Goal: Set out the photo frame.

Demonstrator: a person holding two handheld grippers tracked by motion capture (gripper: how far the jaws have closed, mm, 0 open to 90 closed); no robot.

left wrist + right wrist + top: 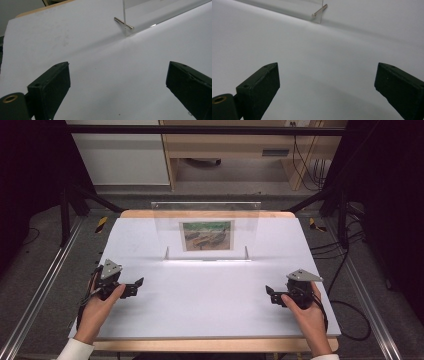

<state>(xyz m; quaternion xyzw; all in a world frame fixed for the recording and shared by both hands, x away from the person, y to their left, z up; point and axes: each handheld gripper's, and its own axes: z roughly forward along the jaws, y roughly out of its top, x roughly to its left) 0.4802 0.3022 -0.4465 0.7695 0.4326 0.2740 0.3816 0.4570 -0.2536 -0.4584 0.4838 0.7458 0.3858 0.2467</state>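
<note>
two tools gaping, left tool (134,286), right tool (270,294), clear picture stand (206,226) well beyond

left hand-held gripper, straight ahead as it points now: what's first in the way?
Bare white table, then probably the metal foot pin of the clear picture stand. The left hand-held gripper is open; depth unclear.

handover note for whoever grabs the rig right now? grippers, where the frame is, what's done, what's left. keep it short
Left gripper: open, nothing held, low over the white tabletop near its left edge.
Right gripper: open, nothing held, near the right edge.
Clear acrylic frame: stands upright at the far middle of the table on two metal pin feet, with a small picture inside. Both grippers are well apart from it.
Done: nothing visible; the frame stands untouched.
Left: probably all of the handling; judging by where the jaws point, the reach toward the frame has not started.
</note>
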